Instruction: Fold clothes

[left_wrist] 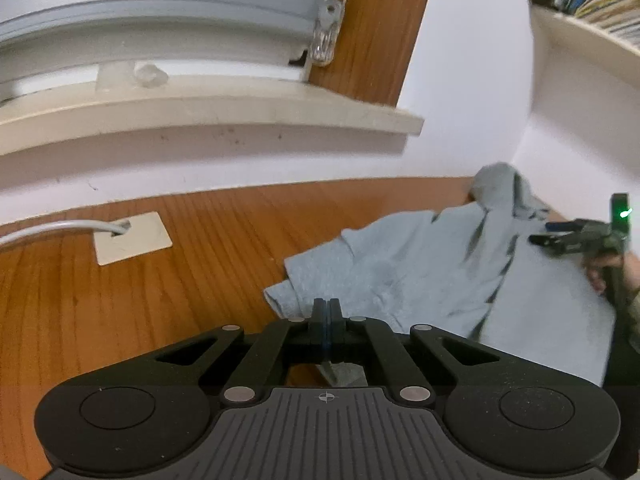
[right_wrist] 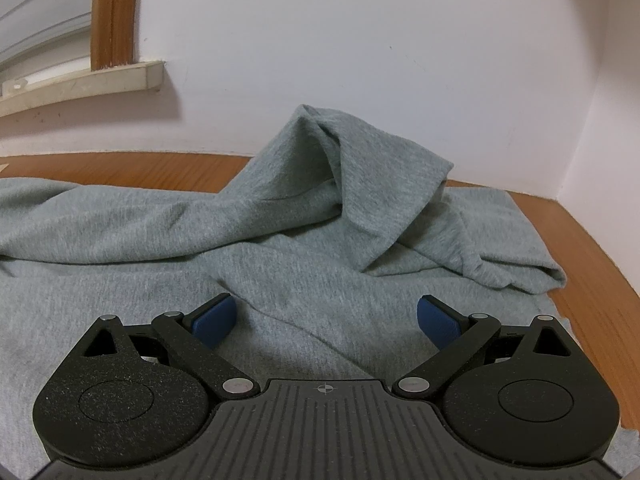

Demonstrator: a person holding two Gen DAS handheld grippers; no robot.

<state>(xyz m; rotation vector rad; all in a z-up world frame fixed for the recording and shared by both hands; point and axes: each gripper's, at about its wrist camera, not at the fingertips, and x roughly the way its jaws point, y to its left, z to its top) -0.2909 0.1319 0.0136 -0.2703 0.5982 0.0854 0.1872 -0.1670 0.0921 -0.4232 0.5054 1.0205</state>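
Observation:
A light grey garment (left_wrist: 400, 264) lies rumpled on the wooden table (left_wrist: 160, 300), one part bunched up against the wall. My left gripper (left_wrist: 326, 306) is shut with its blue pads together at the edge of the garment's near-left sleeve, and a bit of cloth shows under the jaws. In the right wrist view the garment (right_wrist: 280, 240) fills the table in front, a peaked fold standing at its far side. My right gripper (right_wrist: 324, 316) hovers just over the flat cloth, open wide with nothing between its pads. That right gripper (left_wrist: 538, 238), held by a hand, also appears at the far right of the left wrist view.
A white wall and a window sill (left_wrist: 200, 112) close off the back of the table. A white cable plate (left_wrist: 132, 238) with a grey cable sits at the left. A shelf with books (left_wrist: 592, 12) hangs at the upper right. Bare wood (right_wrist: 592, 272) shows right of the garment.

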